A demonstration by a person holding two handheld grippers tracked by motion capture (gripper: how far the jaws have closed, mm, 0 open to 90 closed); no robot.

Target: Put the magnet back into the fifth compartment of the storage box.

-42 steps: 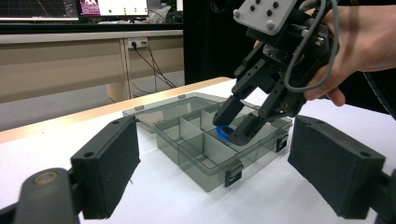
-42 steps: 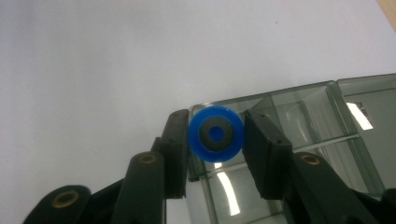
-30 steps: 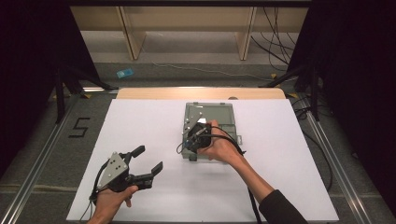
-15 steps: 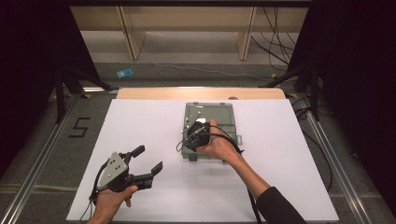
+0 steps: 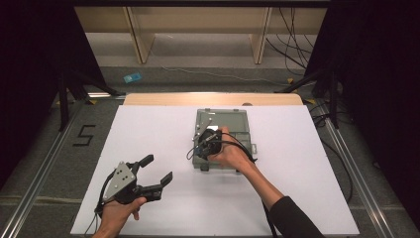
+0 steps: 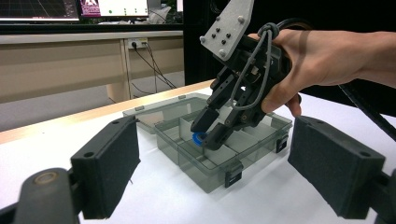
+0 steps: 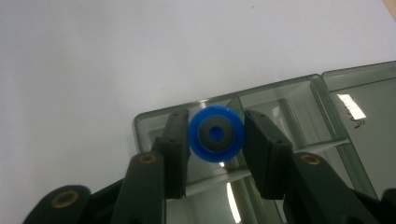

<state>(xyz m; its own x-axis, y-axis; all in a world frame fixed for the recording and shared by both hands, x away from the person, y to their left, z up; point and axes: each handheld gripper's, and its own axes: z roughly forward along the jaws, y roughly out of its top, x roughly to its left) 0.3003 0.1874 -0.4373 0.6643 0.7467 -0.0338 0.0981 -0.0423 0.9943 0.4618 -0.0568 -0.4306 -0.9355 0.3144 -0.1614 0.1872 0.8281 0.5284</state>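
- Right gripper [image 7: 215,135]: jaws clamped on a blue ring [image 7: 215,134], one pad on each side; the ring has a dark collar and a blue core.
- Ring, location: held between the right jaws just above a corner compartment of the box [image 7: 299,100]; whether it touches the compartment floor cannot be told. In the left gripper view the ring [image 6: 200,138] shows at the jaw tips, low inside the box [image 6: 261,142].
- Right hand [image 5: 229,154]: wrapped around the gripper body, gripper [image 5: 204,144] tilted down into the near-left part of the box [image 5: 237,124].
- Box: smoke-grey clear plastic, divided into compartments, lid lying open flat on its far side; sits on the white table [image 5: 297,188].
- Left gripper [image 5: 157,174]: jaws wide apart, nothing between them; held low over the table, well apart from the box, pointing towards it.
- Change over the last second: none to note; right hand and grip are as they were, left gripper is in the same place.
- Judgement: the ring is either just gripped for lifting out or about to be set down; the steady clamp suggests a hold, not a release.
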